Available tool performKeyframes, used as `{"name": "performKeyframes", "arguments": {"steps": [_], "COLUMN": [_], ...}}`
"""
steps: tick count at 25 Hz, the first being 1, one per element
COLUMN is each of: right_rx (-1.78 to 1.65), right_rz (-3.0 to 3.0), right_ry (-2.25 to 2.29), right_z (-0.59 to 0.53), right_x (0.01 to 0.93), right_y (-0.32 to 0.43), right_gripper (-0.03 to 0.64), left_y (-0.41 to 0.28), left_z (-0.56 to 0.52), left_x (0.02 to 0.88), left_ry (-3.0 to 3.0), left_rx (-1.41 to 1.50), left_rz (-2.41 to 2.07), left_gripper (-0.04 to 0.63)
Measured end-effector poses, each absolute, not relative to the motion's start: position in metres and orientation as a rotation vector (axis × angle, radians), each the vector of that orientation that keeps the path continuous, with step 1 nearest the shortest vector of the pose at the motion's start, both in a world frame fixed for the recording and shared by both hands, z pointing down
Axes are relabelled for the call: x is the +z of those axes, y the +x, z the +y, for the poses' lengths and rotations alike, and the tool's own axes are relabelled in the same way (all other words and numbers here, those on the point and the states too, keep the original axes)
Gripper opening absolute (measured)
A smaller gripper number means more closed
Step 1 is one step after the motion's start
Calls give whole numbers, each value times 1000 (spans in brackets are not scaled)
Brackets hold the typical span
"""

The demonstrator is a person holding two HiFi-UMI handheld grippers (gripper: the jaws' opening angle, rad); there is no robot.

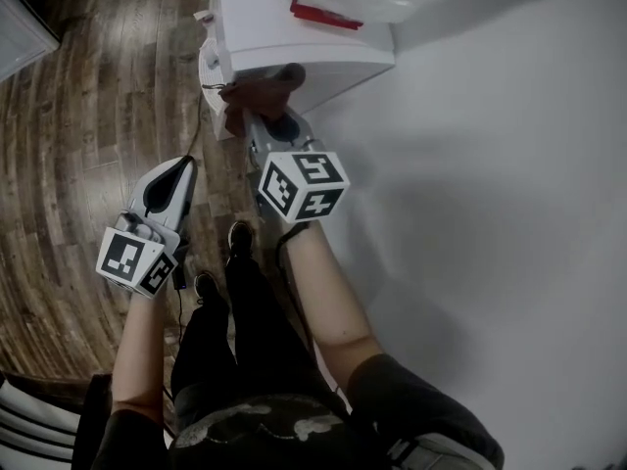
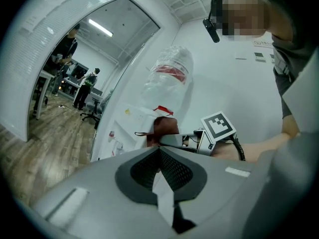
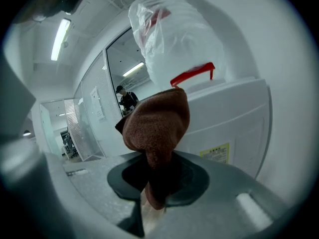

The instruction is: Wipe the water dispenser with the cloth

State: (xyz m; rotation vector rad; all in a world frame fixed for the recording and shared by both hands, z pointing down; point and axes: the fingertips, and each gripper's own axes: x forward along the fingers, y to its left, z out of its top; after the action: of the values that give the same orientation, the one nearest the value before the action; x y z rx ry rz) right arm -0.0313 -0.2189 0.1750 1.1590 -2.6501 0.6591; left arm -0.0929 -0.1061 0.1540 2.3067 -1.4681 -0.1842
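**At the dispenser's front edge, cloth pinched in the right gripper**

Between the jaws of the right gripper (image 3: 157, 169) a brown cloth (image 3: 157, 126) is sitting, and the jaws are closing narrowly on its lower fold. The rest of the cloth is bunching up in a rounded wad above the jaw tips. Just past that wad, to the gripper's right, the white water dispenser (image 3: 234, 118) is standing. A yellow label (image 3: 215, 152) is showing on its side panel. Higher up ahead of the jaws, a bottle wrapped in a clear plastic bag (image 3: 174, 44) is sitting on the dispenser, with a red handle (image 3: 192, 75) at its base.

From the head view, the right gripper (image 1: 257, 114) is reaching forward and the cloth (image 1: 260, 88) is pressing up against the dispenser (image 1: 304, 32) at its front edge. The left gripper (image 1: 184, 167) is hanging low and back, to the left of the right one and well apart from the dispenser, over the wood floor (image 1: 88, 116).

Seen from the left gripper view, the left gripper (image 2: 159, 156) is holding nothing, its pads meeting at the tips. Ahead of it and slightly right, the right gripper (image 2: 164, 139) is holding the cloth (image 2: 164, 128) at the dispenser (image 2: 127, 128), below the bagged bottle (image 2: 167, 78).
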Motion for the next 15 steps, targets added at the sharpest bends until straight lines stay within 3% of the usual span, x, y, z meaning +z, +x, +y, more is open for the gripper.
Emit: {"name": "performKeyframes", "arguments": {"steps": [7, 15], "right_rx": [678, 649], "right_rz": [-2609, -2536], "right_ry": [1117, 1035], "right_z": [-223, -222], "right_x": [278, 449], "right_y": [-21, -18], "right_gripper": [57, 57], "left_y": [-96, -92], "left_z": [-127, -135], "left_x": [232, 390], "left_ry": [2290, 2293], "left_rx": [-213, -163], "left_rz": [-1494, -1459], "left_gripper": [11, 11]}}
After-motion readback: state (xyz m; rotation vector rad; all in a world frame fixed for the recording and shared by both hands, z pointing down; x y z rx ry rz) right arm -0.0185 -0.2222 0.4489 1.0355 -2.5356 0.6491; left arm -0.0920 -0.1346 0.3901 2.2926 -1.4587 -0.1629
